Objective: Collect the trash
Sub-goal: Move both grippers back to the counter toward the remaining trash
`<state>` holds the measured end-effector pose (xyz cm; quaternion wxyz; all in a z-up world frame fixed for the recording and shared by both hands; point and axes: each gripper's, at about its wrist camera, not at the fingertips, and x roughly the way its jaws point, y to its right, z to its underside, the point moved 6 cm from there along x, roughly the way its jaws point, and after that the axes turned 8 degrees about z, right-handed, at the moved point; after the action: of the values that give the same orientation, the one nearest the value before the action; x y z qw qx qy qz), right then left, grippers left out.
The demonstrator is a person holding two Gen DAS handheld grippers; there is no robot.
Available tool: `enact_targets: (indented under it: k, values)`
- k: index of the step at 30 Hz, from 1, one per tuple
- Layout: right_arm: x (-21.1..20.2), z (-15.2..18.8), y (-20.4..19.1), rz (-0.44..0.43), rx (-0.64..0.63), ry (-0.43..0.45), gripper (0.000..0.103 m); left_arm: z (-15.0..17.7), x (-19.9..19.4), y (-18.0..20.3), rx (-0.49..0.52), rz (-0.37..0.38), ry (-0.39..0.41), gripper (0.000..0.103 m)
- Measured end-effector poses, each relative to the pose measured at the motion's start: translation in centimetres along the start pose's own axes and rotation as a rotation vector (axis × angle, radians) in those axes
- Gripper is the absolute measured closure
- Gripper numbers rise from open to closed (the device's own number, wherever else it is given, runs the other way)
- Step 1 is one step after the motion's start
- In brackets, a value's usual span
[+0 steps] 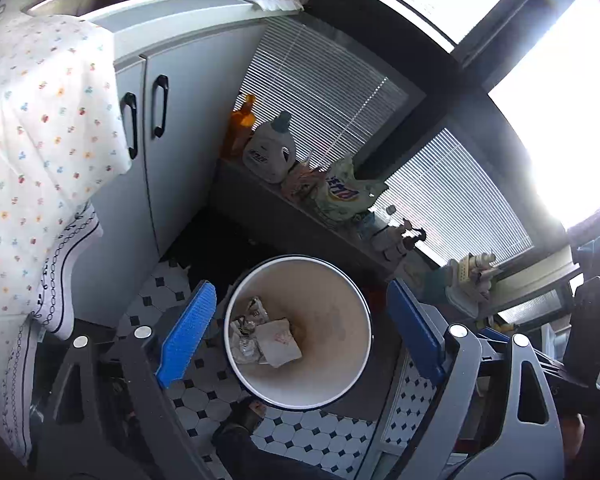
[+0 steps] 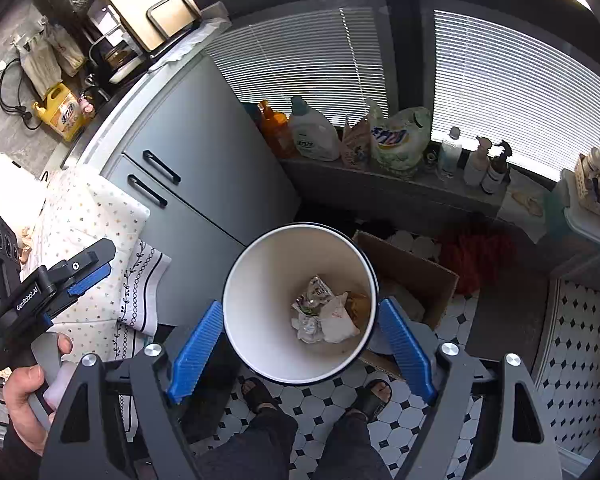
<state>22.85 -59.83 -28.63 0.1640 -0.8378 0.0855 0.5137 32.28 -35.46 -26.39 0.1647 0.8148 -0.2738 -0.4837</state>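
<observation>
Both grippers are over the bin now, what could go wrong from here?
1. The right gripper has its open jaws either side of the bin rim; a careless move could knock it over and spill the wrappers.
2. The cardboard box sits right beside the bin, so further drops may miss into it.

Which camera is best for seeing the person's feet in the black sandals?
The right wrist view: both sandalled feet stand in plain sight on the tiled floor, below the white bin. The left wrist view catches only one foot, partly cut off beneath the bin.
</observation>
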Motion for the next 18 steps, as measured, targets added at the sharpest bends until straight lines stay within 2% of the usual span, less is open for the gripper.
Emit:
enact_targets:
  k: [3,6,18]
  values:
    - [0.0,-0.9,-3.5,-0.036,-0.037,0.016,0.011,-0.9,-3.3,-2.3,-0.027,-0.049,0.051,0.011]
    - [-0.2,-1.8,-7.4,-0.083,-0.080,0.031,0.008,-1.8,-6.8,-4.7,-0.055,-0.099,0.099,0.009]
    - [-1.2,-3.1,-23.7,-0.221,-0.258,0.055,0.008,-3.3,-20.5,-14.6,-0.167,-0.266,0.307,0.006]
